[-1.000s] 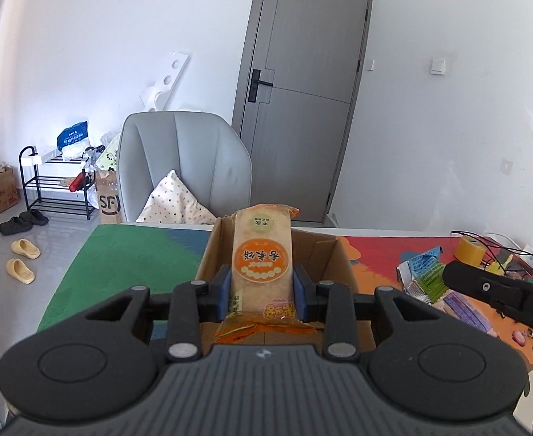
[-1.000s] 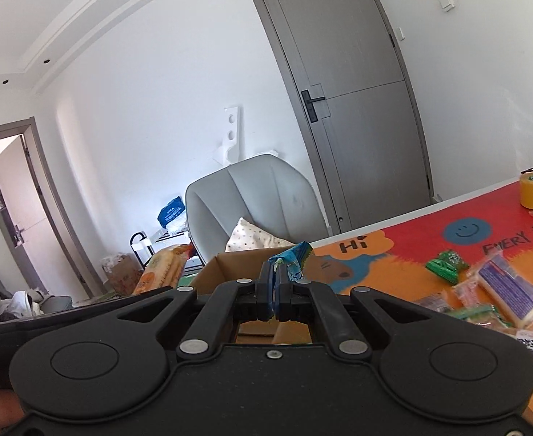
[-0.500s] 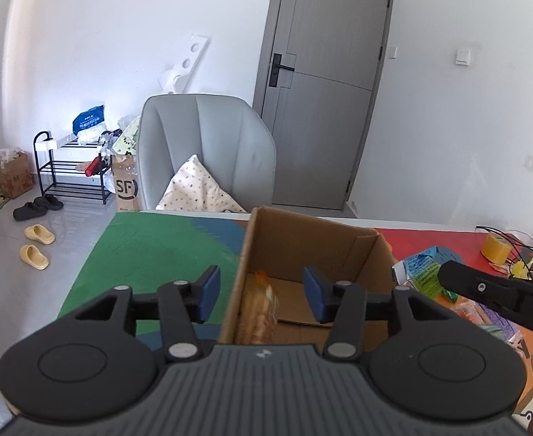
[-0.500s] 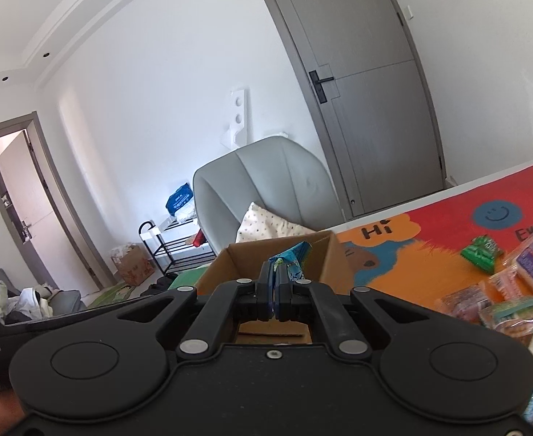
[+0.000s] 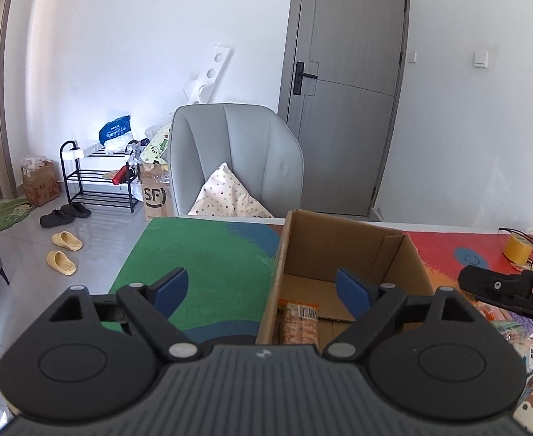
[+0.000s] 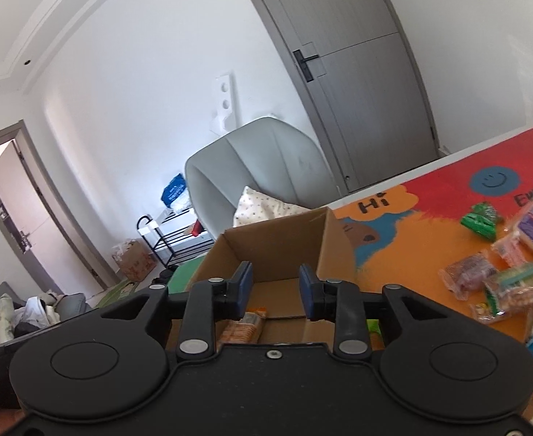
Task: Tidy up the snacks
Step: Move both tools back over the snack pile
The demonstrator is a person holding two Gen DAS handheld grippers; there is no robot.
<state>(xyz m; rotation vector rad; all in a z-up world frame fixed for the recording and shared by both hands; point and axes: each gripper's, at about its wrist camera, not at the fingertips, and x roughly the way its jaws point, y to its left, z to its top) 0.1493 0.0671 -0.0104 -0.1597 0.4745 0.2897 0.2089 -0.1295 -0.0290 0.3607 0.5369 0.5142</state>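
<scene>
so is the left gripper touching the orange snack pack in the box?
Apart. The left wrist view shows the left gripper with jaws wide, just opened, nothing between them; the snack pack lies below on the box floor.

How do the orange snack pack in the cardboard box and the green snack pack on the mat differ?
The orange snack pack lies inside the cardboard box; the green snack pack lies outside it on the mat. The orange one is long and flat; the green one looks short and crumpled. Neither is held by a gripper.
</scene>
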